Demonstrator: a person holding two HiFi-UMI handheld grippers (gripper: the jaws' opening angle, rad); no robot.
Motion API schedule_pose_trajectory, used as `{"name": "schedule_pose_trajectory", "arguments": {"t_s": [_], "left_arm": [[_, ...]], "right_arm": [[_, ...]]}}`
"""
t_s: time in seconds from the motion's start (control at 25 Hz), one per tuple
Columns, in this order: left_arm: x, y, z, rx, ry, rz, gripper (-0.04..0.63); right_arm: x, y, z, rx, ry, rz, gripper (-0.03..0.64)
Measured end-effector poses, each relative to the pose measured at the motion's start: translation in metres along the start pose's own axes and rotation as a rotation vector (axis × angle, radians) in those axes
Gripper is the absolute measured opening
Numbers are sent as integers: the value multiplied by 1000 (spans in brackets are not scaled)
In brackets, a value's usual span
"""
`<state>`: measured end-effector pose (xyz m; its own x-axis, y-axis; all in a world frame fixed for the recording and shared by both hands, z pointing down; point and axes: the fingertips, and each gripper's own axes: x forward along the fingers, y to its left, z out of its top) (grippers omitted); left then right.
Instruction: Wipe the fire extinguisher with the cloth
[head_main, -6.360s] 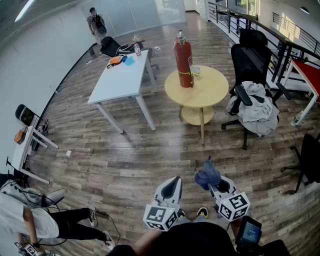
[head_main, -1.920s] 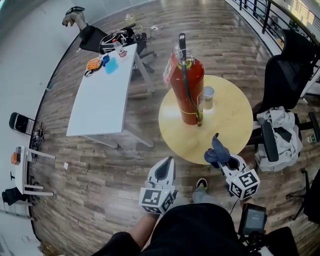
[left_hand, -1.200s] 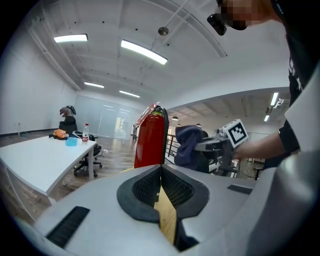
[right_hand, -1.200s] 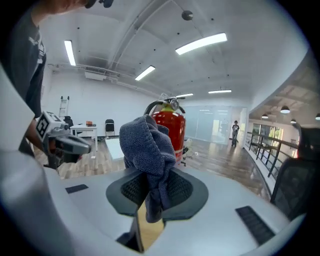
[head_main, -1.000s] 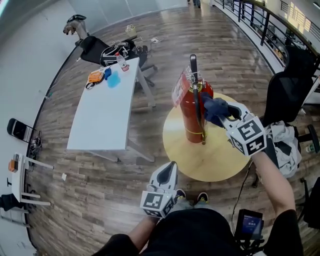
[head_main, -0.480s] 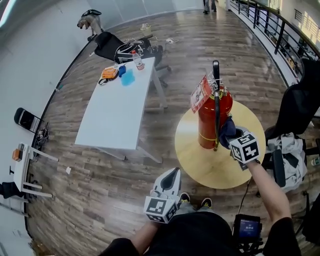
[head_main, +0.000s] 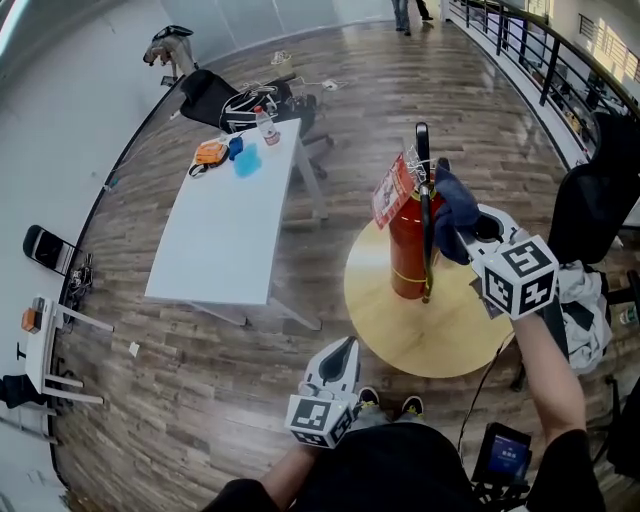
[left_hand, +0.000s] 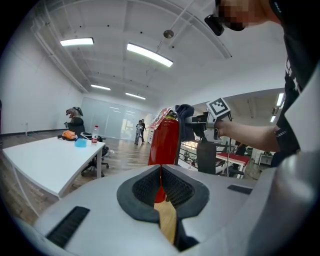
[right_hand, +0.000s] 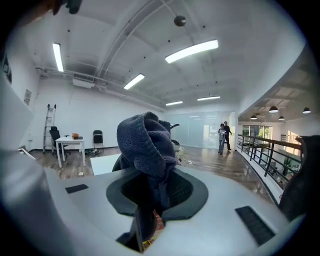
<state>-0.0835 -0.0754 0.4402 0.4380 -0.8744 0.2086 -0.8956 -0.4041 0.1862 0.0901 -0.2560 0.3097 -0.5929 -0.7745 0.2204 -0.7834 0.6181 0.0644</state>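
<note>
I count one fire extinguisher, upright, long axis vertical; one cloth, pinched in my right gripper beside its top; left gripper closed, empty.

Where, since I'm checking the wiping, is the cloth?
Head view, right of centre: the dark blue cloth is clamped in the right gripper, beside the top of the red fire extinguisher on the round table.
</note>
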Motion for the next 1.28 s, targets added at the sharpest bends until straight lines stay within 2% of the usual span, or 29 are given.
{"name": "schedule_pose_trajectory", "arguments": {"t_s": [0.08, 0.12, 0.2, 0.28, 0.36, 0.4, 0.52, 0.6, 0.76, 0.88, 0.96, 1.08, 1.2, 1.28], "left_arm": [[-2, 5, -2, 5, 1, 8, 23], [-2, 7, -3, 3, 3, 13, 23], [-3, 12, -5, -3, 6, 23, 23], [-5, 14, -5, -8, 12, 31, 23], [-8, 16, -5, -12, 14, 36, 23], [-9, 18, -6, -15, 14, 38, 23], [-9, 22, -10, -22, 22, 47, 23], [-7, 22, -11, -21, 25, 39, 23], [4, 16, -7, -8, 14, 9, 23], [9, 11, -3, -14, 6, -7, 23], [9, 11, -2, -10, 4, -12, 23], [8, 14, -2, -11, 6, -9, 23], [5, 18, 0, -13, -3, -1, 23], [5, 21, 1, -10, -5, 3, 23]], "right_arm": [[-2, 1, -29, 67, 17, 5, 72], [0, 3, -54, 105, 65, 15, 71], [14, 8, -120, 144, 221, 31, 72], [31, 11, -186, 130, 382, 14, 72], [40, 10, -227, 143, 470, -6, 72], [42, 9, -233, 154, 487, -7, 72], [37, 11, -209, 95, 469, 15, 72], [28, 14, -163, 33, 393, 43, 72], [8, 28, -57, -22, 233, 131, 72], [1, 31, -15, 9, 173, 170, 72], [1, 25, 6, 30, 131, 148, 72], [11, 20, 7, 48, 141, 124, 72], [4, 22, -10, 167, 124, 152, 72], [2, 25, -41, 238, 181, 176, 72]]}}
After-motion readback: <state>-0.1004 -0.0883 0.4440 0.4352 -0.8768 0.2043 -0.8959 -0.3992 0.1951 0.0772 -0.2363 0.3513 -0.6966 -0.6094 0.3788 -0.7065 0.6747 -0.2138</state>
